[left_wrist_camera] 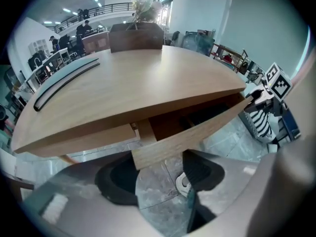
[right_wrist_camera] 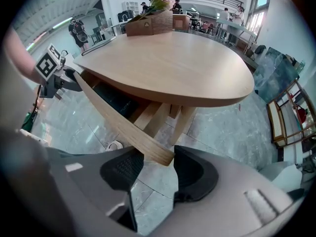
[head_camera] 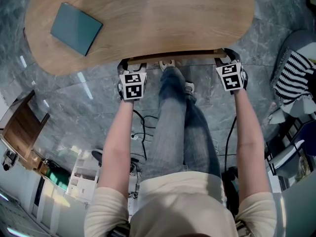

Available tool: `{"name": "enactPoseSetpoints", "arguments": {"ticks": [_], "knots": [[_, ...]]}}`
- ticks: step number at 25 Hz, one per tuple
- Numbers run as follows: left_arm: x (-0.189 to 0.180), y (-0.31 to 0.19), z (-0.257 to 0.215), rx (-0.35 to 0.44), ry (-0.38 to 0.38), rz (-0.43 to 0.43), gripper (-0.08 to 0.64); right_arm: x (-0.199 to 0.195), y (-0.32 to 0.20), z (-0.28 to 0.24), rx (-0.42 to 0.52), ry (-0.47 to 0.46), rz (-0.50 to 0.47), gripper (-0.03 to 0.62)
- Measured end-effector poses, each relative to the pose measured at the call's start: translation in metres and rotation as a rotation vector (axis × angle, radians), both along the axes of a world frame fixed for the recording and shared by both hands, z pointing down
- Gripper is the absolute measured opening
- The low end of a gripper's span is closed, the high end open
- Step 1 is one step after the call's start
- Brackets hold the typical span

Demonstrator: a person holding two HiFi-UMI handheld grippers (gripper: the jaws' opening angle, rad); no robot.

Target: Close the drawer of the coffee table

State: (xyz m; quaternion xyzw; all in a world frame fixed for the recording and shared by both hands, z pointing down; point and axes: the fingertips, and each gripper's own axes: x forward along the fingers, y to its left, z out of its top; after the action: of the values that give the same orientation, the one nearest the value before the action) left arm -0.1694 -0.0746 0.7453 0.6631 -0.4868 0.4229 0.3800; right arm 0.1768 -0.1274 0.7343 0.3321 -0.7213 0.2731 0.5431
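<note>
The oval wooden coffee table (head_camera: 148, 19) has its drawer a little way out at the near edge, and the curved drawer front (left_wrist_camera: 197, 127) stands off the tabletop. My left gripper (head_camera: 132, 85) is at the front's left end. There the jaws stand open, with the panel's end (left_wrist_camera: 145, 154) by the left pad and floor showing before the right pad. My right gripper (head_camera: 232, 77) is at the front's right end. Its fingertips (right_wrist_camera: 159, 171) close on the panel's end (right_wrist_camera: 155, 152), which fills the gap between both pads.
A teal book (head_camera: 76, 28) lies on the tabletop and a wooden box with flowers (right_wrist_camera: 150, 21) stands at the far end. The person's legs (head_camera: 175, 122) and a shoe (left_wrist_camera: 183, 181) are between the grippers. Striped cloth (head_camera: 294, 78) and furniture lie right, cables (head_camera: 140, 132) on the floor.
</note>
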Motion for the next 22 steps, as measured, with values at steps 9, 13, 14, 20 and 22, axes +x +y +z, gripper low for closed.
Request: {"name": "enactPoseSetpoints", "arguments": {"ticks": [9,13,14,20,22], "knots": [[-0.001,-0.019,-0.003,0.029,0.048,-0.083,0.273,-0.003,-0.017,0.0,0.012,-0.005,0.004,0.19],[-0.004,-0.02,0.0,0.017,0.091,-0.202,0.273,-0.004,-0.023,0.0,0.016,-0.009,0.009,0.19],[-0.004,-0.021,0.0,0.021,0.092,-0.221,0.268,-0.004,-0.024,0.001,0.016,-0.01,0.01,0.19],[-0.005,-0.03,0.0,0.04,0.092,-0.251,0.268,-0.005,-0.035,0.0,0.03,-0.015,0.016,0.192],[-0.005,-0.033,0.001,0.042,0.093,-0.246,0.268,-0.005,-0.037,0.001,0.031,-0.013,0.016,0.192]]}}
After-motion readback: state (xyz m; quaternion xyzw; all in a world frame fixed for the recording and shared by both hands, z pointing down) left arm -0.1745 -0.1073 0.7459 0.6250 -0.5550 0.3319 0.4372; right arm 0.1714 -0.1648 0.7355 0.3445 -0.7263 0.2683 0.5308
